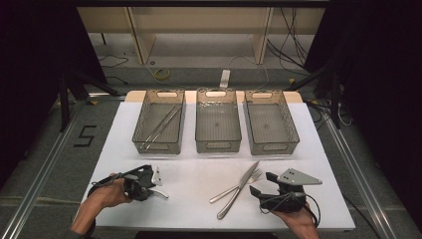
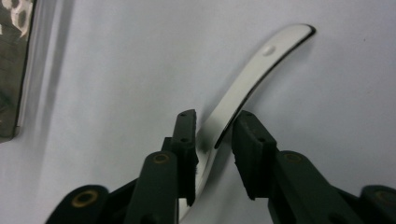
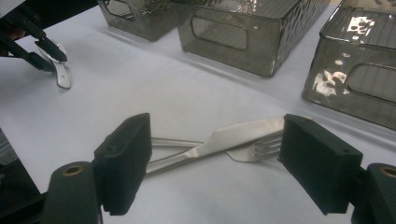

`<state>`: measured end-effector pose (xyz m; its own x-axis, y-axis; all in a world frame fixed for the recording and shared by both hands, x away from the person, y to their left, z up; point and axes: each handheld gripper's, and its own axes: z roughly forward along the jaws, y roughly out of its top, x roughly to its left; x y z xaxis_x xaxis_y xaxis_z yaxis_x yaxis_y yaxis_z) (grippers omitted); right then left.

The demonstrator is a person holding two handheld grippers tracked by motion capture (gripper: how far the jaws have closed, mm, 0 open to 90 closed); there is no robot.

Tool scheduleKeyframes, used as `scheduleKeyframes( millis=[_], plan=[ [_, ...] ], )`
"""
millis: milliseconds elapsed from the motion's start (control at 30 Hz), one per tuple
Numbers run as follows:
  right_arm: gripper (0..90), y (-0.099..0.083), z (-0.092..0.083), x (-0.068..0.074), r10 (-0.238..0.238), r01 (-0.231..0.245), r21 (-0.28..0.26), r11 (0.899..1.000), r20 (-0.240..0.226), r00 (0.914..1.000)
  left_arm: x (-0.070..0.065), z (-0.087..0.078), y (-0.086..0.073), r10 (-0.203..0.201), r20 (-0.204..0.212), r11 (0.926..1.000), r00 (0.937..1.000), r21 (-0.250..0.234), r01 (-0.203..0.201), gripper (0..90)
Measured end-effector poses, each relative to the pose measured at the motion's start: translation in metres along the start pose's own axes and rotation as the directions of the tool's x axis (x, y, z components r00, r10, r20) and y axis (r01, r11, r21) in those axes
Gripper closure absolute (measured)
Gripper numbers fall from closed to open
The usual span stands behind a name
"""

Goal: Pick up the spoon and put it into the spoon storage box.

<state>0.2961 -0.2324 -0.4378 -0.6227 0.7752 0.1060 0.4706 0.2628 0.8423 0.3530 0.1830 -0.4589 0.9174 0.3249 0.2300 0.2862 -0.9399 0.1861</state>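
A metal spoon (image 1: 160,193) lies at the front left of the white table. My left gripper (image 1: 149,185) is shut on its handle. In the left gripper view the curved handle (image 2: 261,65) runs out from between the two black pads (image 2: 187,140), which press on it from either side. A knife (image 1: 230,204) and a fork (image 1: 221,197) lie crossed at the front centre. My right gripper (image 1: 261,182) stands open just right of them. In the right gripper view the knife (image 3: 243,133) and fork (image 3: 259,149) lie beyond the wide-apart jaws, untouched.
Three smoky clear bins stand in a row at the back: the left bin (image 1: 141,119) holds long thin metal utensils (image 1: 160,127), beside the middle bin (image 1: 218,147) and the right bin (image 1: 271,147). The table's front edge is close to both hands.
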Motion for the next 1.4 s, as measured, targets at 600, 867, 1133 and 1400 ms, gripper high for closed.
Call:
scheduleKeyframes(
  millis=[600,867,1133,1400],
  plan=[
    [25.9,0.0,0.0,0.0,0.002,-0.002,0.005,1.0,0.005,1.0,0.018,0.001,0.001,-0.094,0.026,0.995,0.9953,-0.032,0.094,84.4],
    [25.9,0.0,0.0,0.0,0.003,-0.003,0.001,1.0,0.006,1.0,0.026,-0.001,-0.002,-0.192,0.062,0.979,0.9795,-0.059,0.195,85.0],
    [25.9,0.0,0.0,-0.001,0.004,-0.004,0.001,1.0,0.007,1.0,0.037,-0.006,-0.009,-0.342,0.06,0.9348,0.9378,-0.081,0.346,85.1],
    [25.9,0.0,-0.001,-0.001,0.006,-0.006,0.001,1.0,0.009,0.9999,0.047,-0.02,-0.015,-0.467,0.153,0.849,0.8712,-0.199,0.49,85.1]
  ],
)
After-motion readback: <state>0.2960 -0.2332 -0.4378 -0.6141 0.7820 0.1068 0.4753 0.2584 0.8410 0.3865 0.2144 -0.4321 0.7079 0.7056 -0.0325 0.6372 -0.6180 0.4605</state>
